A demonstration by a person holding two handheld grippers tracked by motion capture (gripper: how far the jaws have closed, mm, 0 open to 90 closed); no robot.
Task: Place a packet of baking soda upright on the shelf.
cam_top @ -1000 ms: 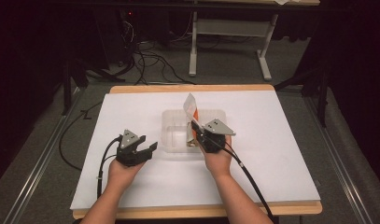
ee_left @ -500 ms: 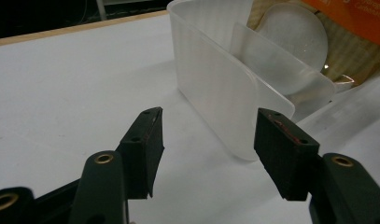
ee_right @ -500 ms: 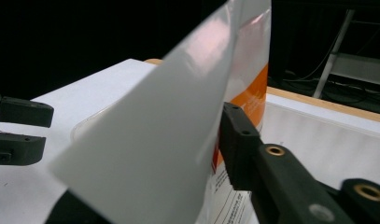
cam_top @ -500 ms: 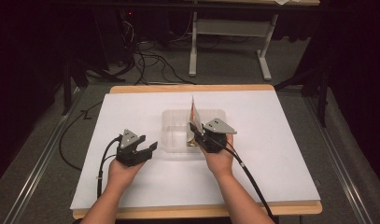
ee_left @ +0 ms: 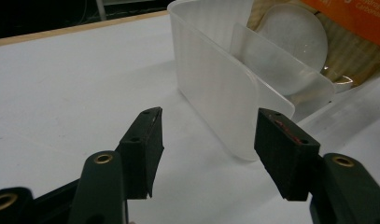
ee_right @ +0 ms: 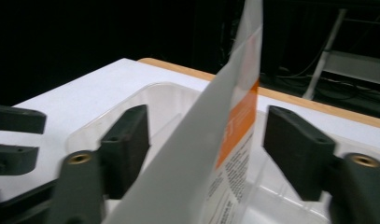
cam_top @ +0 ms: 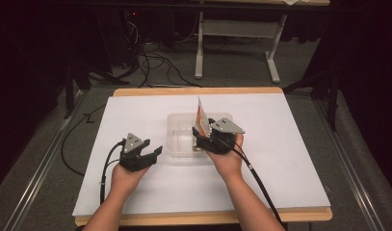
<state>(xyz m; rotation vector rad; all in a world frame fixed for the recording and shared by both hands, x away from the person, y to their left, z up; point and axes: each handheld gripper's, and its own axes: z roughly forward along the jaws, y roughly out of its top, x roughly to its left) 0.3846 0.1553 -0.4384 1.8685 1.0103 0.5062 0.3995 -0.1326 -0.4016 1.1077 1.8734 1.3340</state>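
High view: clear plastic tray (cam_top: 180,137) sitting mid-worktop (cam_top: 290,159), slightly toward the far edge. White-and-orange printed packet (cam_top: 201,114) standing upright in it, seemingly being deposited. Right gripper (cam_top: 202,140) hovering at its base; left gripper (cam_top: 152,155) idling outside the tray's left wall.

Left gripper view: jaws gaping, nothing between.

Right gripper view: jaws having just been opening, packet (ee_right: 225,140) standing between but unpressed. Print too blurred to read.

You see the card (cam_top: 200,115) white with orange band and dark print | the tray (cam_top: 180,126) clear, frosted | the table (cam_top: 290,159) white with wooden edge | gripper jaws black
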